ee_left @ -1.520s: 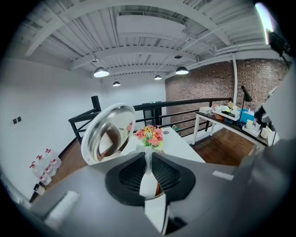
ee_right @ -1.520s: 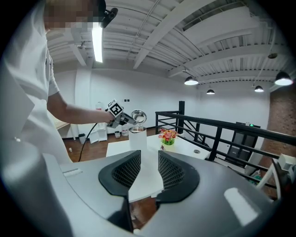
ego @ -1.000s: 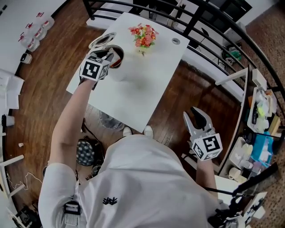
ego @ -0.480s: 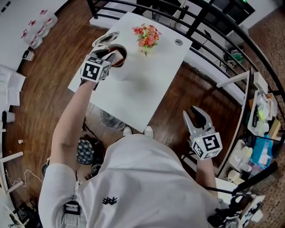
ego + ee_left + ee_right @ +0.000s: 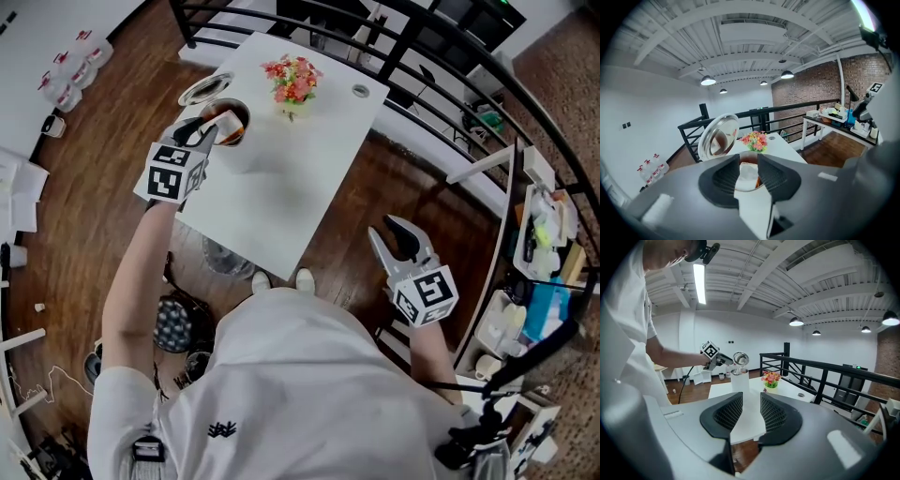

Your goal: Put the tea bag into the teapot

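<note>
A glass teapot (image 5: 228, 120) stands at the far left corner of the white table (image 5: 281, 178), its silver lid (image 5: 204, 89) tipped open. My left gripper (image 5: 208, 127) hovers at the teapot's mouth with its jaws slightly apart. In the left gripper view the white tea bag (image 5: 746, 172) lies inside the teapot's rim (image 5: 749, 155), seen through the gap; the pads do not press on it. From the right gripper view the teapot (image 5: 739, 377) stands tall beside the left gripper (image 5: 725, 361). My right gripper (image 5: 392, 234) hangs open over the floor, nothing between its jaws.
A small pot of red and pink flowers (image 5: 292, 80) and a small round disc (image 5: 361, 91) sit at the table's far side. A black railing (image 5: 441, 56) curves behind the table. Cluttered shelves (image 5: 548, 253) stand at the right. Bottles (image 5: 66, 80) rest at the upper left.
My left gripper has drawn back a little from the teapot toward the person. The right gripper has stayed where it was, off the table.
</note>
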Motion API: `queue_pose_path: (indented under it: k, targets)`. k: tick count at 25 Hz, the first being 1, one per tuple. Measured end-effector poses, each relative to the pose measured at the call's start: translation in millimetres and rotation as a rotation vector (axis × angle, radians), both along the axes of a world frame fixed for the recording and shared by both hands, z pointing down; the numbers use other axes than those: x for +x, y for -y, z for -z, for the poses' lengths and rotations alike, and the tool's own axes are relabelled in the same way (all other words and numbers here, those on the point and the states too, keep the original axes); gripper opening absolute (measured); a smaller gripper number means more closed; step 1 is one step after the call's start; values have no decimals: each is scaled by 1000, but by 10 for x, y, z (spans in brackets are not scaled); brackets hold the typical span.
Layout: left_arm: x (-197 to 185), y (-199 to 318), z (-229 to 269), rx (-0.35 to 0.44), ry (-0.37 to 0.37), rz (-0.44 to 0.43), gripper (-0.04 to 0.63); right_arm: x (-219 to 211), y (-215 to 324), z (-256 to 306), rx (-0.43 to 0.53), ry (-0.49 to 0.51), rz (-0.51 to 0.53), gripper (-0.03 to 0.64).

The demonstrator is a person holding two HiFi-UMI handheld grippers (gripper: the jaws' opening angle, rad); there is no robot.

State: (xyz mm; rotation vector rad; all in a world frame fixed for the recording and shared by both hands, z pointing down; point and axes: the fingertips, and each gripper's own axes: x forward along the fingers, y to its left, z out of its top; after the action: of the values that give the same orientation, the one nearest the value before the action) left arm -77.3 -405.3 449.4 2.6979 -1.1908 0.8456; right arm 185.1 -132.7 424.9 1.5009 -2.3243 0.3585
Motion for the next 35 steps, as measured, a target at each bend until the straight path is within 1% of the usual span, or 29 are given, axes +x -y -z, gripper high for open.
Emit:
queue_pose_path:
  k: [3, 8, 11, 15, 18, 20, 23, 27, 29, 32, 35]
  targets:
    - [-20, -249, 217, 50, -29, 11, 95, 39, 25, 10, 8, 4, 25, 115]
    - [-51, -926, 633, 119, -133, 43, 95, 145, 19, -23, 7, 14, 75, 115]
    - [-106, -1444, 725, 145, -141, 85, 95, 121, 10, -79, 9, 30, 135, 115]
    - [-8, -2114, 537, 121, -156, 115, 95, 112, -95, -218, -17, 23, 194, 115]
    - [30, -2496, 487, 87, -181, 129, 95, 47, -177, -247, -9, 24, 215, 115]
    - [57, -2708, 496, 76, -204, 116, 95, -6, -252, -191, 6, 19, 225, 115]
    - [59, -2958, 554, 90, -232, 81, 95, -116, -388, -83, 19, 21, 222, 115]
    - [-103, -3330, 712, 130, -255, 63, 95, -335, -680, -6, 35, 18, 210, 111]
    - [-250, -3566, 732, 134, -258, 48, 95, -500, -866, 51, 47, 13, 196, 115]
    - [-620, -3983, 711, 122, -269, 55, 95, -818, -1230, 179, 75, 14, 182, 124]
    - [-997, -4402, 679, 122, -286, 65, 95, -1120, -1637, 311, 99, 36, 170, 132]
